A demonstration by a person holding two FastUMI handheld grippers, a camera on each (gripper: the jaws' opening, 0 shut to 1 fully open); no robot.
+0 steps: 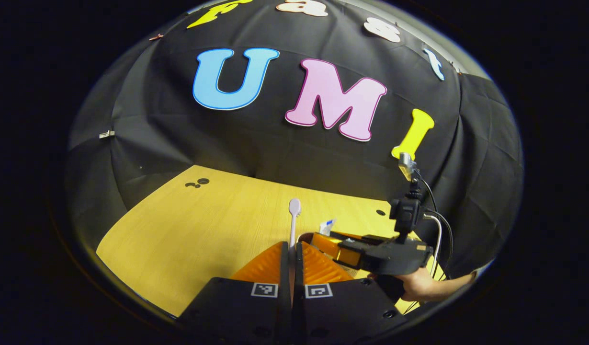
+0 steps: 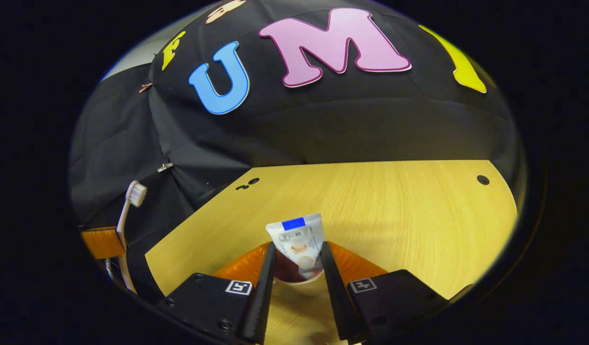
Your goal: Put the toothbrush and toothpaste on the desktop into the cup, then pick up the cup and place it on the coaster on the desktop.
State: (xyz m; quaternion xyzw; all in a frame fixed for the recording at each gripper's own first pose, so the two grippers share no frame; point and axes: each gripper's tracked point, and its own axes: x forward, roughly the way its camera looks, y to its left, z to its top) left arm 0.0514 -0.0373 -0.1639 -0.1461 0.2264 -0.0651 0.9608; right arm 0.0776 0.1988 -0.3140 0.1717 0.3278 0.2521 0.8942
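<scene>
My left gripper (image 1: 291, 249) is shut on a white toothbrush (image 1: 294, 215), which stands upright above the wooden table (image 1: 179, 239) with its head on top. My right gripper (image 2: 297, 261) is shut on a white toothpaste tube (image 2: 297, 237) with a blue band, held upright. Just under the tube, between the fingers, shows the pale rim and dark inside of a cup (image 2: 294, 281). In the left gripper view, the right gripper (image 1: 334, 245) hangs close on the right, held by a hand (image 1: 421, 285). The right gripper view catches the left gripper (image 2: 103, 242) and the toothbrush (image 2: 129, 206) at the far left.
The table (image 2: 395, 215) stretches to the black cloth wall behind. Small dark holes (image 1: 197, 183) mark its far left corner, and another hole (image 2: 482, 179) sits at the far right. Cables (image 1: 438, 230) trail from the right gripper's camera mount.
</scene>
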